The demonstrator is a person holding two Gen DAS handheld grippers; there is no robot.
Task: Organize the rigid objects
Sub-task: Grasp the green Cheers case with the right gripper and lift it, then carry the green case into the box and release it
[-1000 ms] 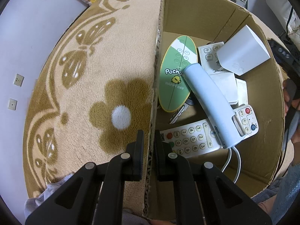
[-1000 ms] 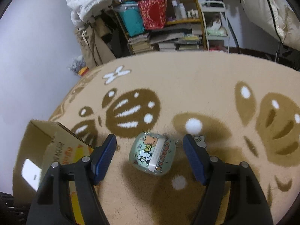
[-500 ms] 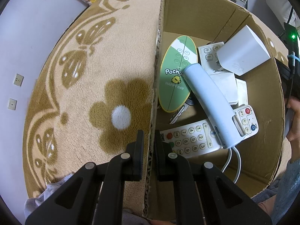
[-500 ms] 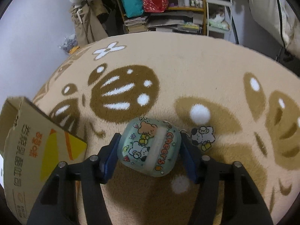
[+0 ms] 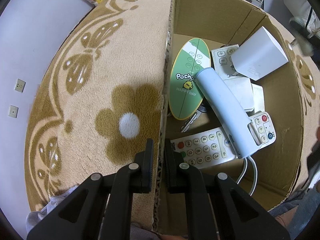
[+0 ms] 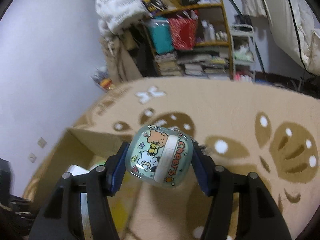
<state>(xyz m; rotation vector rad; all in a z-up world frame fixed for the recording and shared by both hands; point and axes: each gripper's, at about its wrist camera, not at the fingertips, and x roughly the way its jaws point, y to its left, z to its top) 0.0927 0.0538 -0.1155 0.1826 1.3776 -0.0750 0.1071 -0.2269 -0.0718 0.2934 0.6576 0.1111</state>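
My right gripper [image 6: 160, 161] is shut on a pale green cartoon case [image 6: 159, 156] marked "Cheers", held in the air above the carpet; a chain dangles behind it. The cardboard box [image 6: 80, 146] lies low at the left of that view. My left gripper [image 5: 159, 158] is shut on the box's near-left wall [image 5: 166, 80], one finger outside, one inside. Inside lie a green oval "Pocha" item [image 5: 187, 82], a light blue handset [image 5: 226, 108], a white keypad remote [image 5: 202, 150], a second remote [image 5: 264, 126], a key [image 5: 190, 121] and a white box [image 5: 260, 58].
Beige carpet with brown flower and butterfly patterns [image 5: 100, 80] surrounds the box. A cluttered shelf with books and bags [image 6: 192, 40] stands at the far wall. A white wall with sockets [image 5: 20, 85] borders the left. A white cable [image 5: 250, 172] runs from the handset.
My right gripper closed on the case and lifted it off the carpet, swinging left toward the box. The left gripper kept its hold on the box wall without moving.
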